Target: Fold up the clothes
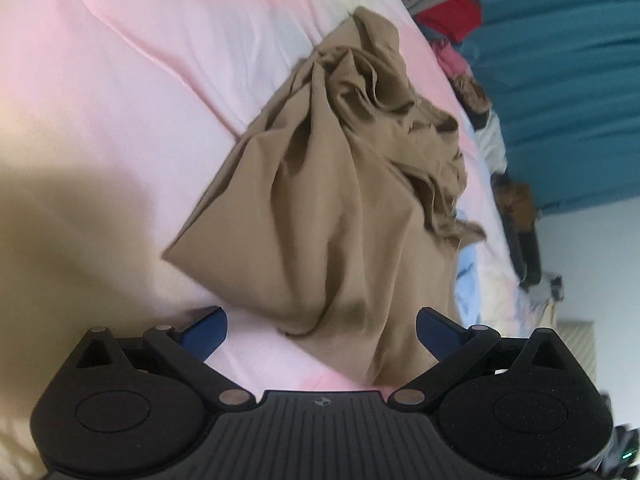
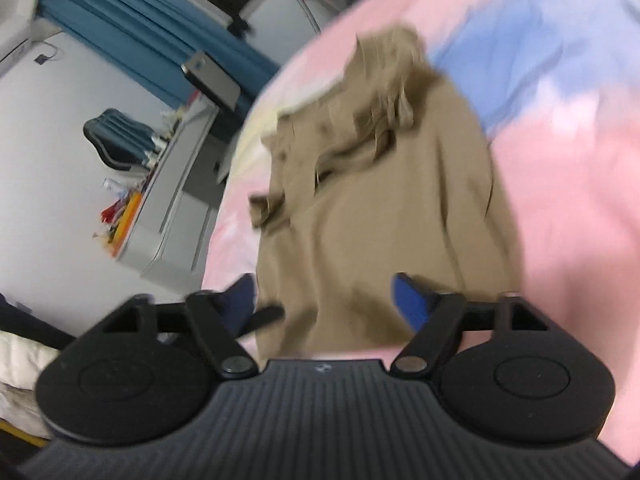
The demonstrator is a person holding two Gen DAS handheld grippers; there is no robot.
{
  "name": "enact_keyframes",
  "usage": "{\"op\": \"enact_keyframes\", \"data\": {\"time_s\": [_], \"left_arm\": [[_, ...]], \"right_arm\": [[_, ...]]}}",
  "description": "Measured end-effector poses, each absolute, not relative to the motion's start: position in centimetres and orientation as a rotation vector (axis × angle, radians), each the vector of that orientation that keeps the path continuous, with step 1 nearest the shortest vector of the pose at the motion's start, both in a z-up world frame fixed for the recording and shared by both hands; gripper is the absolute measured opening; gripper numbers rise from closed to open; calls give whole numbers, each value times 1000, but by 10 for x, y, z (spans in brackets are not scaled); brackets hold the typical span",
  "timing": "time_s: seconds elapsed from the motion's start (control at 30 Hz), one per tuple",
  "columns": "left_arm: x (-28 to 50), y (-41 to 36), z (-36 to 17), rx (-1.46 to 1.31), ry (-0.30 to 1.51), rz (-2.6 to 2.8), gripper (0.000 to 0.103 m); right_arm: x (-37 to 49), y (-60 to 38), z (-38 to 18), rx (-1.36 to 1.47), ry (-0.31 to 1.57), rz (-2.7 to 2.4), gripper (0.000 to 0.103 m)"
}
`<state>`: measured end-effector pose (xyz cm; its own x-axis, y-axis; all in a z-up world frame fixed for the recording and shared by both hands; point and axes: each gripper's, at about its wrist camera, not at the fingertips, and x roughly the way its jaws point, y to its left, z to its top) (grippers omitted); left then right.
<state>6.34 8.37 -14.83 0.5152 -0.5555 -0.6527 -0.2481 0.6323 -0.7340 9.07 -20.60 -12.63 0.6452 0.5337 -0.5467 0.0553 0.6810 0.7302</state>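
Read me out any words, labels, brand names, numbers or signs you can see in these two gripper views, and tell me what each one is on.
No readable text in either view.
Tan garment: no tag or print showing.
Pink bedding: pattern only, no lettering.
Left gripper: a small round emblem on its body, no letters.
Right gripper: the same emblem, blurred.
Items on the grey desk: too small and blurred to read.

Left gripper [image 1: 322, 330]: black ribbed housing, small round crosshair mark at centre front, two textured round black hubs with triangular cut-outs, silver pivot pins on black link arms, dark blue fingertips [image 1: 208, 330]. Right gripper [image 2: 324, 304]: same build.
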Motion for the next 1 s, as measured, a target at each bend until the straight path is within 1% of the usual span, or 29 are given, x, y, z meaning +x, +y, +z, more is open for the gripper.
{"op": "enact_keyframes", "data": {"time_s": [0.03, 0.07, 0.17, 0.2, 0.23, 0.27, 0.33, 0.37, 0.43, 0.47, 0.53, 0.63, 0.67, 0.7, 0.77, 0.83, 0.87, 0.9, 0.93, 1.0], "left_arm": [[64, 85, -149, -917, 1034, -218, 101], [65, 86, -150, -929, 1020, -218, 101], [68, 89, -153, -955, 989, -207, 96], [69, 90, -154, -961, 982, -199, 93], [70, 89, -155, -965, 974, -188, 86], [71, 88, -155, -961, 970, -175, 81], [74, 87, -156, -952, 963, -151, 62], [75, 87, -156, -950, 960, -141, 58], [76, 89, -157, -958, 954, -128, 39], [76, 91, -157, -962, 951, -121, 35], [77, 93, -158, -972, 944, -110, 21], [76, 95, -155, -1000, 916, -110, 14], [75, 95, -153, -1007, 904, -111, 13], [75, 96, -152, -1014, 892, -113, 12], [73, 96, -148, -1032, 858, -125, 11], [71, 97, -142, -1039, 820, -135, 10], [70, 97, -139, -1034, 802, -143, 10], [70, 97, -136, -1029, 785, -151, 9], [68, 96, -133, -1022, 773, -157, 9], [65, 96, -128, -1001, 750, -164, 9]], "right_arm": [[92, -203, -132, 813, 864, 307, 97], [93, -201, -137, 827, 879, 302, 95], [91, -200, -147, 868, 888, 292, 94], [92, -203, -153, 909, 893, 291, 94], [94, -205, -161, 964, 907, 294, 94], [96, -208, -170, 1024, 924, 297, 94], [96, -212, -181, 1108, 958, 277, 94], [95, -214, -186, 1148, 979, 263, 94], [92, -217, -196, 1228, 1023, 236, 95], [89, -216, -198, 1257, 1045, 233, 96], [83, -210, -200, 1275, 1056, 247, 95], [82, -208, -199, 1229, 1010, 208, 94], [83, -211, -200, 1225, 983, 186, 91], [84, -215, -199, 1217, 963, 153, 75], [88, -223, -200, 1208, 931, 102, 65], [92, -229, -203, 1210, 907, 71, 46], [93, -229, -202, 1199, 900, 63, 33], [95, -229, -202, 1188, 891, 55, 25], [95, -228, -199, 1178, 872, 59, 21], [92, -228, -188, 1141, 824, 73, 17]]}}
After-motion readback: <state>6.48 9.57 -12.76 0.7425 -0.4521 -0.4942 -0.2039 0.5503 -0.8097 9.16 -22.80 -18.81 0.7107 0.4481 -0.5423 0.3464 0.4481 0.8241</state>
